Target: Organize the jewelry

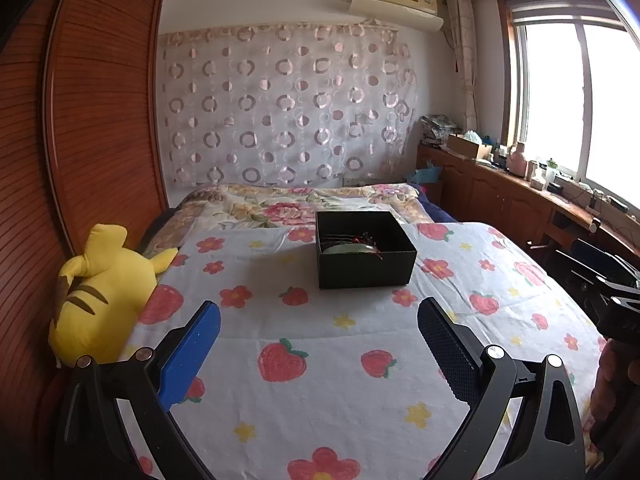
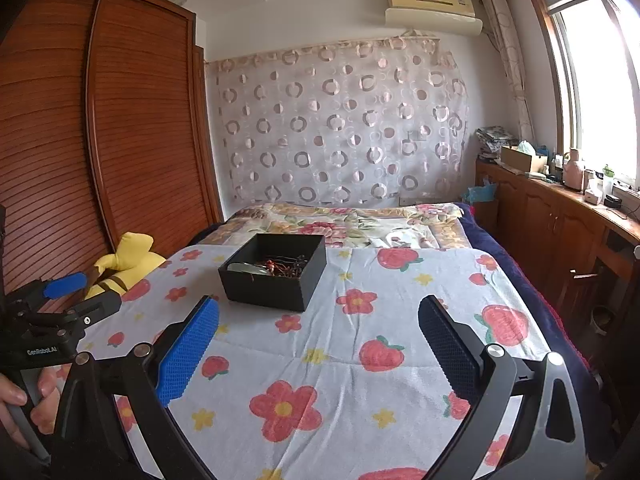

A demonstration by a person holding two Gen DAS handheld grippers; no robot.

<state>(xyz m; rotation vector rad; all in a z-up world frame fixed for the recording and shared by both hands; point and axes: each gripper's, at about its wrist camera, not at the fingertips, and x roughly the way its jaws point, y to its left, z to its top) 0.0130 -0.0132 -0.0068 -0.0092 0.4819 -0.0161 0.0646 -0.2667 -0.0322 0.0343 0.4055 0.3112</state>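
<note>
Daylight from a window (image 1: 560, 100) at the right edge of the frame falls across a bedroom with a brown louvred wardrobe (image 1: 100, 100) on the left and a circle-patterned curtain (image 1: 288, 104) on the far wall. Filling the lower half of both views is a bed (image 1: 320, 380) covered by a white sheet printed with strawberries and flowers. A black open-topped box (image 1: 366, 272) sits on the sheet just above frame centre in the left wrist view, and left of centre in the right wrist view. Inside it lies the jewelry (image 2: 286, 269), a tangle of dark red cords and beads beside a pale green rounded piece (image 1: 348, 248); finer detail is too small to tell. A yellow plush toy (image 1: 100, 300) lies at the bed's left edge against the wardrobe. The left tool (image 1: 318, 320) hangs over the sheet nearer than the box, its jaws spread wide and empty. The right tool (image 2: 318, 320) is likewise wide apart with nothing between its blue and black pads. A hand (image 2: 24, 404) grips the left tool's handle at lower left of the right wrist view.
</note>
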